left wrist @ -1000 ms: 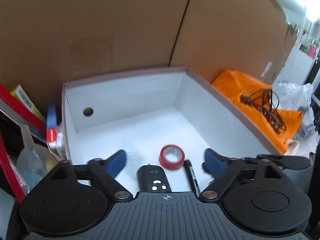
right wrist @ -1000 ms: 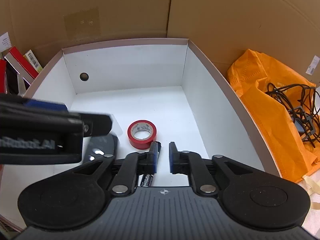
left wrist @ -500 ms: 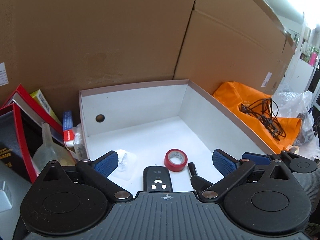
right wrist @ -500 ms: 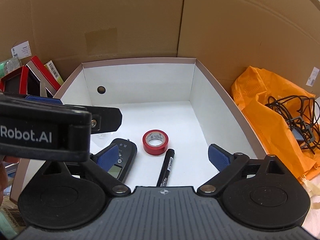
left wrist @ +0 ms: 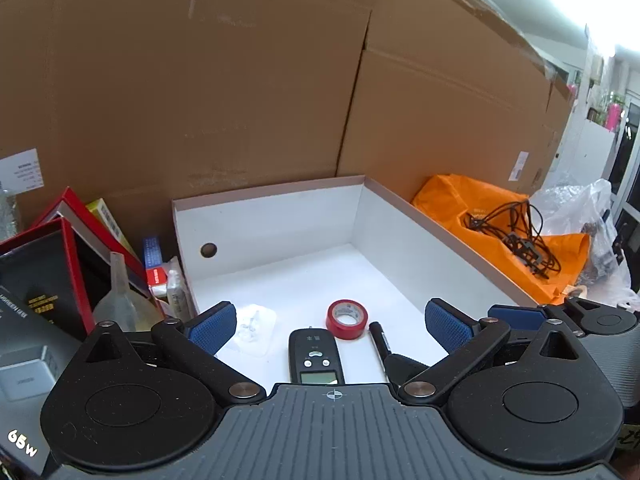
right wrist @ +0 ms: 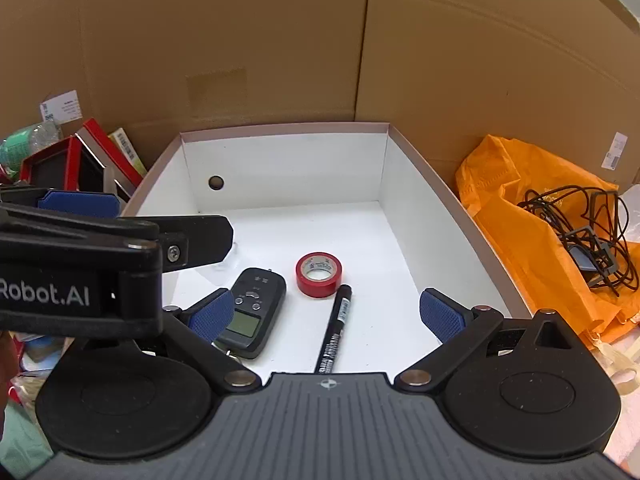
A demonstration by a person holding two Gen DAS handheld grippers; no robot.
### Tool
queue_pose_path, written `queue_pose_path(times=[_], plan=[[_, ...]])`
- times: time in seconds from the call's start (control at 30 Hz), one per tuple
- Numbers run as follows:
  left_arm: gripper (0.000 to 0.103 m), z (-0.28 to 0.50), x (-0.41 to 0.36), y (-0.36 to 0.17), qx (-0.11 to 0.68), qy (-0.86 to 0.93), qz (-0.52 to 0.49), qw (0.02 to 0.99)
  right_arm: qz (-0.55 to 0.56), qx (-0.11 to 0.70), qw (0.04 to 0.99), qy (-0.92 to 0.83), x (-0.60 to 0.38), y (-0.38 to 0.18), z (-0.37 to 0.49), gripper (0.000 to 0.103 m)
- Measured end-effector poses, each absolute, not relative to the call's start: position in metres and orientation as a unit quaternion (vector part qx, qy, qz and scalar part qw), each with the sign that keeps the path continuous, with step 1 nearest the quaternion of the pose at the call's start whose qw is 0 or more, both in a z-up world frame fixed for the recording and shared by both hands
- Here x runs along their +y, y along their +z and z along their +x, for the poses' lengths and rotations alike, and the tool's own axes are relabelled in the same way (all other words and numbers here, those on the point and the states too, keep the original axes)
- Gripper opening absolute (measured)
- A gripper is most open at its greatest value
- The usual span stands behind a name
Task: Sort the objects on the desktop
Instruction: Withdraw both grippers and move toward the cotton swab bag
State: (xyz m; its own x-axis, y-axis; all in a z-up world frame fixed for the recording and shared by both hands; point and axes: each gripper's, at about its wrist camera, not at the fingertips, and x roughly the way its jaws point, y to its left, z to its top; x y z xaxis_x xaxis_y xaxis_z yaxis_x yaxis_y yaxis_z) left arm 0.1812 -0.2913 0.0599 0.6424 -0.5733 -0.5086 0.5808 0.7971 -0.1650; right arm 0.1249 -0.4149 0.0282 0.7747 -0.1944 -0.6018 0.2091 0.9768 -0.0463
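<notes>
Desktop objects lay gathered on the floor of the white box (right wrist: 404, 176): a black marker (right wrist: 335, 328) pointed away from the right tool (right wrist: 326, 316), directly ahead between its spread fingers; a roll of red tape (right wrist: 318, 274) sat just beyond the marker's cap; a black remote with a small screen (right wrist: 253, 307) lay just inside the right tool's left finger, and a small clear packet (left wrist: 253, 329) rested ahead of the left tool (left wrist: 332, 326), close to its left finger. Both tools were wide open and held nothing. The left tool hung above the near end of the box with the remote straight in front of it, tape and marker a little toward its right finger. Seen from the right wrist, the left tool's body crossed the view on the left, close alongside.

Judging by how things lay, a placing step looked finished: four items were inside and neither tool carried anything. The step in hand appeared to be the pull-away and the search for the next item. Off to the right of both tools an orange bag (right wrist: 532, 216) carried a tangle of black cable (right wrist: 580, 236); to the left stood red-edged cartons (left wrist: 52, 264) and a plastic bottle (left wrist: 118, 300), all outside the box. Which of these belonged in the sort could not be told. The next move would call for turning an open tool toward one loose item outside the box, lining the fingers across its narrow side, and closing
</notes>
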Motion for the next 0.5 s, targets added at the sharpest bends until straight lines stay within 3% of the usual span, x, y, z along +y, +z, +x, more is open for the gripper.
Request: queue_pose_path(times=[0.5], plan=[[0.103,0.100,-0.193,0.035,0.273,-0.264,-0.028,0.925,-0.002,0.275,0.961,-0.040,-0.329,0.024,0.057,0.102]])
